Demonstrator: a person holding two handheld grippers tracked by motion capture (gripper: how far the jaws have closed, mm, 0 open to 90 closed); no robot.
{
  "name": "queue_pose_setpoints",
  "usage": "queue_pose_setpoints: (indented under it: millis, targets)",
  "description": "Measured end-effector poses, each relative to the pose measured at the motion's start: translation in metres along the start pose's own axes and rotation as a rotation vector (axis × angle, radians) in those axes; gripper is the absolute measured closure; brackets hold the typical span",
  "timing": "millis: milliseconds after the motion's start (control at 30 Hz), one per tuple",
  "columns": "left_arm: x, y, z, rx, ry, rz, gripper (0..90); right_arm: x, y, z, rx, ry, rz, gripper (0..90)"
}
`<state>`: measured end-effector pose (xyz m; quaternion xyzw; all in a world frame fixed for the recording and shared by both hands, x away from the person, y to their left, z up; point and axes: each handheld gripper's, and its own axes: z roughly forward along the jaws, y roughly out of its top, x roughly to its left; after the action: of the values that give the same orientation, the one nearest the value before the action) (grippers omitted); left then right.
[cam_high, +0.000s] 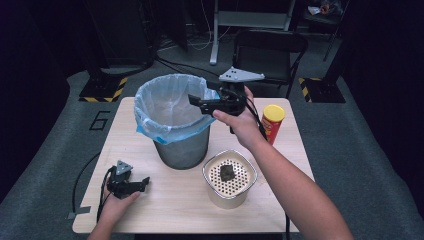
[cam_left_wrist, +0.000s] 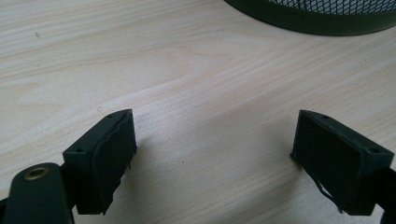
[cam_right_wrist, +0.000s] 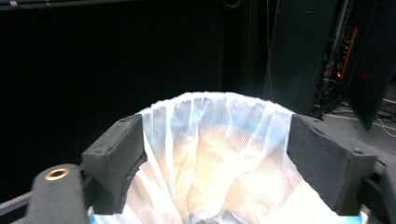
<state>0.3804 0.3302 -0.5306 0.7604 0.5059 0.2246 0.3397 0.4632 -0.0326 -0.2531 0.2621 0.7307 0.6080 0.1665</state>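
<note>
A mesh waste bin (cam_high: 182, 150) with a pale blue liner (cam_high: 150, 125) stands on the wooden table (cam_high: 165, 205). My right gripper (cam_high: 196, 101) hangs over the bin's right rim and points left across its mouth. In the right gripper view its jaws (cam_right_wrist: 215, 158) stand open with nothing between them, and the liner (cam_right_wrist: 215, 135) lies below. My left gripper (cam_high: 145, 182) rests low on the table's front left. Its jaws (cam_left_wrist: 215, 144) are open over bare wood, with the bin's base (cam_left_wrist: 317, 21) ahead.
A cream tub with a perforated top (cam_high: 210, 187) sits at the front right with a dark lump (cam_high: 227, 172) on it. A red can with a yellow lid (cam_high: 272, 122) stands at the right behind my right forearm. A black chair (cam_high: 270, 47) is beyond the table.
</note>
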Motion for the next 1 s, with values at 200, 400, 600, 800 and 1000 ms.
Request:
queue_pose_setpoints:
  millis: [200, 400, 600, 800, 1000]
  targets:
    - [0.0, 0.0, -0.001, 0.006, -0.003, 0.001, 13.3, -0.002, -0.017, -0.029, 0.03, -0.007, -0.022, 26.7]
    - [0.0, 0.0, -0.001, 0.002, -0.002, 0.001, 13.3, -0.007, -0.041, -0.057, 0.056, -0.034, -0.053, 30.6]
    - [0.0, 0.0, -0.001, 0.002, -0.002, 0.001, 13.3, -0.017, -0.063, -0.082, 0.057, -0.059, -0.043, 34.0]
    - [-0.001, 0.0, 0.0, -0.001, -0.001, 0.0, 13.3, -0.025, -0.08, -0.097, 0.087, -0.089, -0.046, 33.9]
    - [-0.001, 0.0, 0.0, -0.002, -0.001, -0.001, 13.3, -0.027, -0.094, -0.108, 0.103, -0.121, -0.064, 33.9]
